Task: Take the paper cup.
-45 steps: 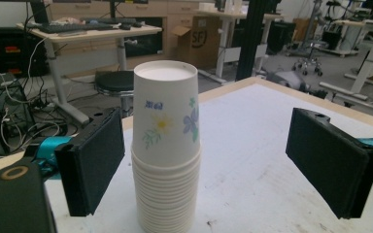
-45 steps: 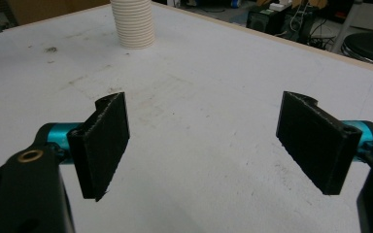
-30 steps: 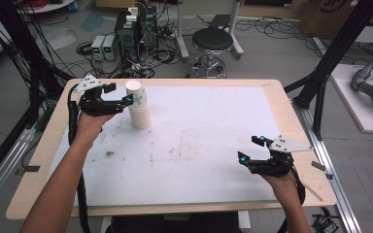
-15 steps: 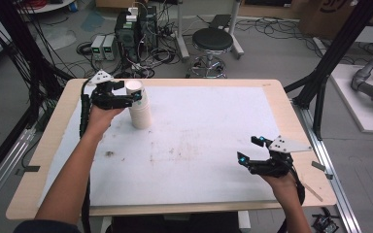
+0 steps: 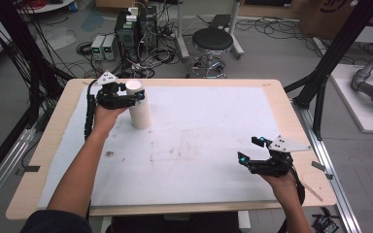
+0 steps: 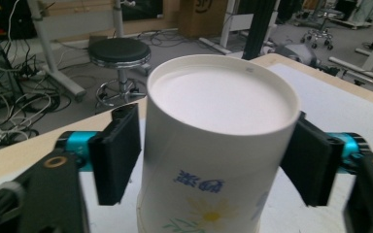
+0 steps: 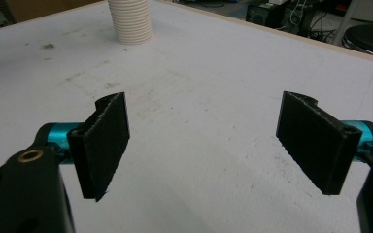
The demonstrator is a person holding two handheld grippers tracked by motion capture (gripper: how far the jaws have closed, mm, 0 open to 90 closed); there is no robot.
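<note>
Paper cups [image 5: 139, 107], stacked upright near the table's [image 5: 209, 83] far left corner, stand between the left gripper's [image 5: 132, 97] just-closing jaws, clamped on the top cup. Right gripper [image 5: 253, 150] hovers well apart, jaws spread, nothing between.

The paper cup [image 6: 218, 160] carries two blue printed characters on its side, just above a daisy drawing; they look like Chinese characters but are too blurred to read. A cardboard box [image 6: 201, 17] on the floor behind the table shows part of a dark printed mark, cut off and unreadable. No other writing can be read.
</note>
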